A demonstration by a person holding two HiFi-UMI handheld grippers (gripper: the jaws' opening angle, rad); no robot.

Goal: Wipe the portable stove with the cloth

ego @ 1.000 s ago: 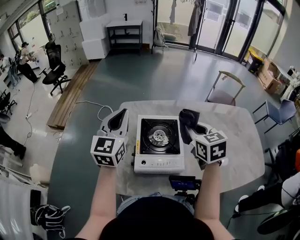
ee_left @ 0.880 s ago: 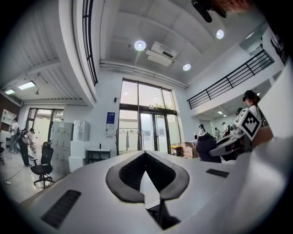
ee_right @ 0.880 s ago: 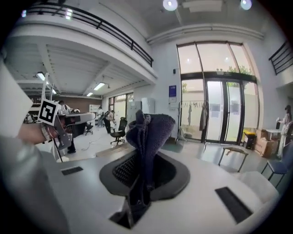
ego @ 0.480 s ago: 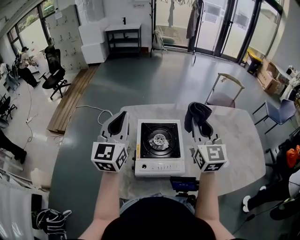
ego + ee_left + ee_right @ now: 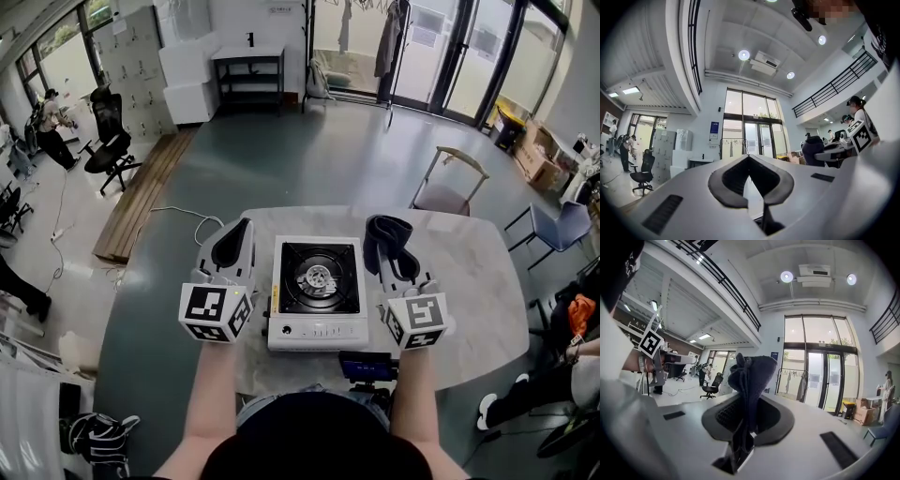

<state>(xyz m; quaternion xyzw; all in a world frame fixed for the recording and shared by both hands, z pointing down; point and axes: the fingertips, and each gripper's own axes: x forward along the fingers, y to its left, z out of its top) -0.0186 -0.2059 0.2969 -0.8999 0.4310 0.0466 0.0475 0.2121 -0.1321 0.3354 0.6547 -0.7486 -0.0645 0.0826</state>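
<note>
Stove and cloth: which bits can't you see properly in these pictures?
- Stove front labels: too small in the head view; neither gripper view shows the stove.
- Cloth: its pinched end hidden by the fingers, right gripper view.
- Table near edge: hidden behind the person's head, head view.

Centre frame, the white square portable stove (image 5: 314, 286) sits on the pale stone counter (image 5: 478, 272), between the left gripper (image 5: 240, 230) and the right gripper (image 5: 397, 270), which holds a dark cloth (image 5: 381, 231).

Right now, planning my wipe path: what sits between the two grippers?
The white portable stove with black top sits between the left gripper and the right gripper, which holds a dark cloth; the head view shows this.
</note>
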